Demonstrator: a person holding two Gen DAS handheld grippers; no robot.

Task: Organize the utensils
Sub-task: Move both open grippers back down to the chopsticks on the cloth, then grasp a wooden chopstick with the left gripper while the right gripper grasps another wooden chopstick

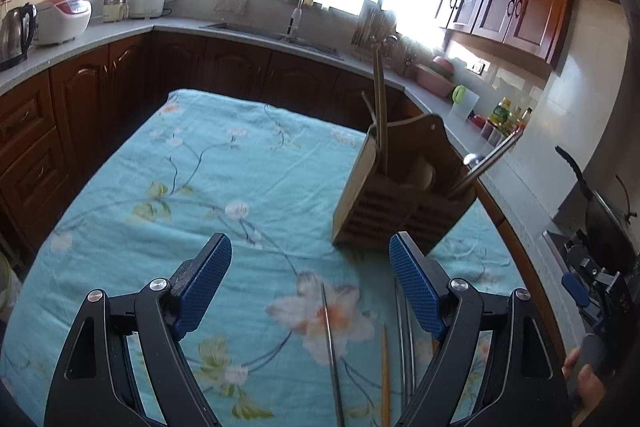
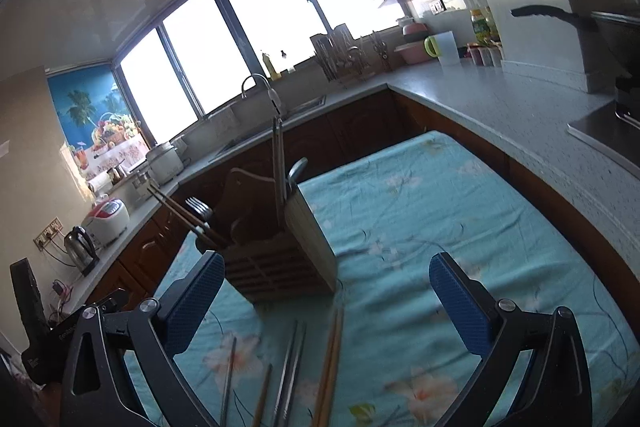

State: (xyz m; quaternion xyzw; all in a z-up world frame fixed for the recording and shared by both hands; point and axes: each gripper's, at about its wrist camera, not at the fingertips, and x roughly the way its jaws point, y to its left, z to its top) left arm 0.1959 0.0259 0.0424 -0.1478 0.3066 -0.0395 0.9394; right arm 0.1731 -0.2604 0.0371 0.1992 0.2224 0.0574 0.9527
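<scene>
Sorting loose chopsticks into the holder on the bench.
Both hand-held grippers, left and right, gape wide, empty. Chopsticks: light, stiff, slippery (pinch mid-shaft). Only the right view shows a fork in the holder; the left shows a ladle.

Wooden utensil holder upright, loose chopsticks alongside.
</scene>
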